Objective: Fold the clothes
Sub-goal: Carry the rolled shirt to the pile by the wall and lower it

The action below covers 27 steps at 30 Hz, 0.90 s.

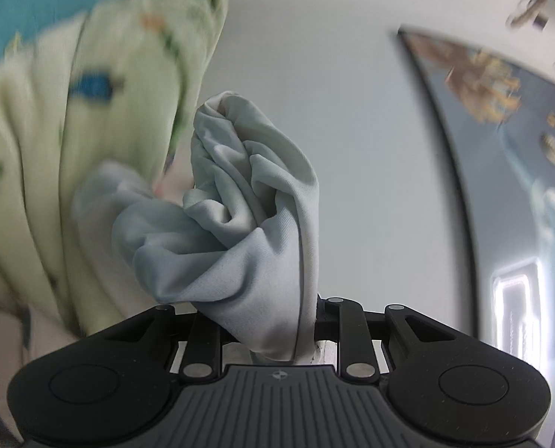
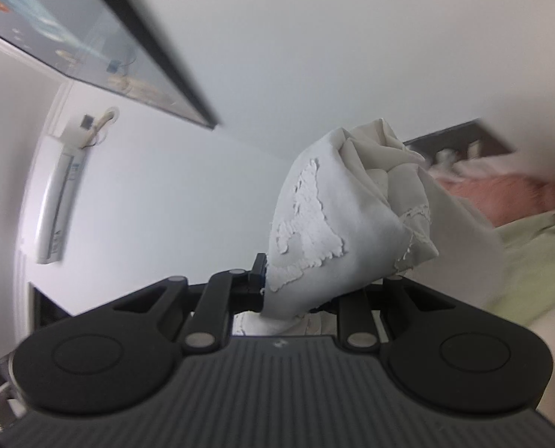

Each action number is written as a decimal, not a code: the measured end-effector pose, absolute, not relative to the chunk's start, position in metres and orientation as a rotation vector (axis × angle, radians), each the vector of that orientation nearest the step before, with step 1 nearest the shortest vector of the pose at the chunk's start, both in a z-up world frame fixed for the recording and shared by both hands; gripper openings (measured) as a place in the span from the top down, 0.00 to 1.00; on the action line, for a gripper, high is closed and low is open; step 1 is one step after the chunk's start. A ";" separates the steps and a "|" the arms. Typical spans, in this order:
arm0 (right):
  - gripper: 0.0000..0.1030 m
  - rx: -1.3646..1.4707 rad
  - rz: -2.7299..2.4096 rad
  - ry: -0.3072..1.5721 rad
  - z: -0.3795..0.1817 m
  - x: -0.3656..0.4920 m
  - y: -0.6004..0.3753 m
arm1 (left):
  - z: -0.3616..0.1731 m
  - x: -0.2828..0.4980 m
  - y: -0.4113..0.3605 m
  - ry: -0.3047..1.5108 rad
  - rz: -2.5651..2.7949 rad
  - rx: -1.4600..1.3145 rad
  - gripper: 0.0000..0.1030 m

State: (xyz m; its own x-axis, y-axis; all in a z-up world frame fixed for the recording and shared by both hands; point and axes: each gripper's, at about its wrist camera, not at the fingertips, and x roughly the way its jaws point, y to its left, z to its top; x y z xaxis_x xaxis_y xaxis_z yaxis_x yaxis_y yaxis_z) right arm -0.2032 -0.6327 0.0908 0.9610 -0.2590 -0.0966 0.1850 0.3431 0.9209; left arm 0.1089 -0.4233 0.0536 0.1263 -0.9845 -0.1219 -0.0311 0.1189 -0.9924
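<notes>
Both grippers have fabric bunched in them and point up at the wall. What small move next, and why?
Probably draw the two grippers apart to stretch the cloth flat. The left gripper is shut on a crumpled pale grey-white garment, and the right gripper clamps a wadded white cloth with a cracked print; no edge shows straight yet.

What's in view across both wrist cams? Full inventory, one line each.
pale grey-white bunched cloth: 1, clamped in both grippers, cracked white print showing in right view
light green printed fabric: 1, left of left view, blurred
blue patterned fabric: 1, top left, left view
black-framed picture: 1, on white wall
white air conditioner: 1, white, on the wall
pink cushion-like item: 1, right view, blurred
left gripper: black, shut on cloth
right gripper: black, shut on cloth
</notes>
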 end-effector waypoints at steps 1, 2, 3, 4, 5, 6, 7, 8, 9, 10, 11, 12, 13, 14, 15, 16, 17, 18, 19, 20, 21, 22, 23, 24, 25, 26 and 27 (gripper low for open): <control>0.79 1.189 -0.311 -0.054 0.080 -0.213 -0.634 | 0.042 0.104 -0.431 1.218 -1.019 -1.171 0.75; 0.79 1.194 -0.331 -0.031 0.068 -0.222 -0.633 | 0.030 0.098 -0.436 1.250 -1.014 -1.149 0.75; 0.79 1.200 -0.351 -0.009 0.057 -0.230 -0.633 | 0.019 0.093 -0.437 1.277 -1.005 -1.137 0.75; 0.79 1.207 -0.360 0.007 0.045 -0.237 -0.631 | 0.008 0.087 -0.437 1.305 -0.996 -1.126 0.75; 0.79 1.216 -0.364 0.018 0.034 -0.243 -0.628 | -0.003 0.082 -0.437 1.332 -0.986 -1.116 0.75; 0.79 1.225 -0.368 0.029 0.023 -0.249 -0.625 | -0.010 0.077 -0.436 1.339 -0.981 -1.108 0.75; 0.79 1.240 -0.366 0.033 0.013 -0.254 -0.622 | -0.016 0.072 -0.434 1.344 -0.976 -1.101 0.75; 0.79 1.251 -0.364 0.027 0.005 -0.258 -0.620 | -0.023 0.067 -0.432 1.349 -0.972 -1.093 0.75; 0.79 1.257 -0.363 0.019 -0.002 -0.262 -0.617 | -0.029 0.063 -0.430 1.354 -0.968 -1.086 0.74; 0.80 1.254 -0.367 0.017 -0.005 -0.264 -0.614 | -0.033 0.059 -0.428 1.354 -0.967 -1.088 0.74; 0.80 1.246 -0.374 0.019 -0.006 -0.264 -0.612 | -0.036 0.055 -0.427 1.355 -0.966 -1.092 0.73; 0.80 1.237 -0.382 0.021 -0.006 -0.265 -0.609 | -0.037 0.053 -0.425 1.350 -0.966 -1.087 0.72; 0.80 1.229 -0.389 0.023 -0.007 -0.266 -0.607 | -0.034 0.051 -0.425 1.339 -0.968 -1.062 0.70; 0.78 1.225 -0.398 0.029 -0.006 -0.266 -0.606 | -0.031 0.050 -0.425 1.327 -0.970 -1.034 0.67; 0.78 1.228 -0.408 0.039 -0.004 -0.265 -0.605 | -0.028 0.049 -0.425 1.321 -0.972 -1.017 0.66; 0.77 1.233 -0.418 0.049 -0.002 -0.265 -0.604 | -0.025 0.048 -0.424 1.317 -0.974 -1.002 0.63; 0.76 1.236 -0.429 0.061 0.001 -0.265 -0.602 | -0.021 0.047 -0.424 1.312 -0.976 -0.986 0.55; 0.76 1.232 -0.439 0.073 0.004 -0.267 -0.599 | -0.018 0.046 -0.422 1.314 -0.976 -0.970 0.50; 0.76 1.225 -0.446 0.084 0.007 -0.269 -0.595 | -0.013 0.044 -0.419 1.302 -0.979 -0.948 0.41; 0.76 1.212 -0.454 0.097 0.011 -0.273 -0.590 | -0.008 0.042 -0.415 1.288 -0.982 -0.926 0.32; 0.76 1.195 -0.462 0.111 0.014 -0.276 -0.584 | -0.001 0.039 -0.411 1.264 -0.986 -0.897 0.28; 0.75 1.178 -0.469 0.124 0.018 -0.280 -0.579 | 0.007 0.036 -0.406 1.240 -0.991 -0.864 0.22; 0.75 1.161 -0.477 0.138 0.021 -0.284 -0.573 | 0.015 0.032 -0.401 1.219 -0.996 -0.829 0.21; 0.75 1.130 -0.483 0.146 0.027 -0.287 -0.566 | 0.023 0.028 -0.396 1.199 -1.002 -0.795 0.20; 0.75 1.090 -0.489 0.150 0.035 -0.290 -0.558 | 0.031 0.024 -0.390 1.176 -1.003 -0.760 0.19; 0.75 1.050 -0.495 0.154 0.042 -0.294 -0.550 | 0.039 0.016 -0.384 1.147 -1.005 -0.725 0.16; 0.75 1.010 -0.500 0.159 0.050 -0.297 -0.542 | 0.046 0.006 -0.377 1.116 -1.007 -0.690 0.13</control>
State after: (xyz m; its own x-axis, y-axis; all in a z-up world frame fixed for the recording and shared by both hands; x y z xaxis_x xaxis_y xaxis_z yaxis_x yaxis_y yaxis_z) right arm -0.2969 -0.5416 0.0496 0.8766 -0.3271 -0.3529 0.4707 0.4308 0.7699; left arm 0.0065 -0.3770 0.0463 0.1053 -0.9116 -0.3972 0.3017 0.4099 -0.8608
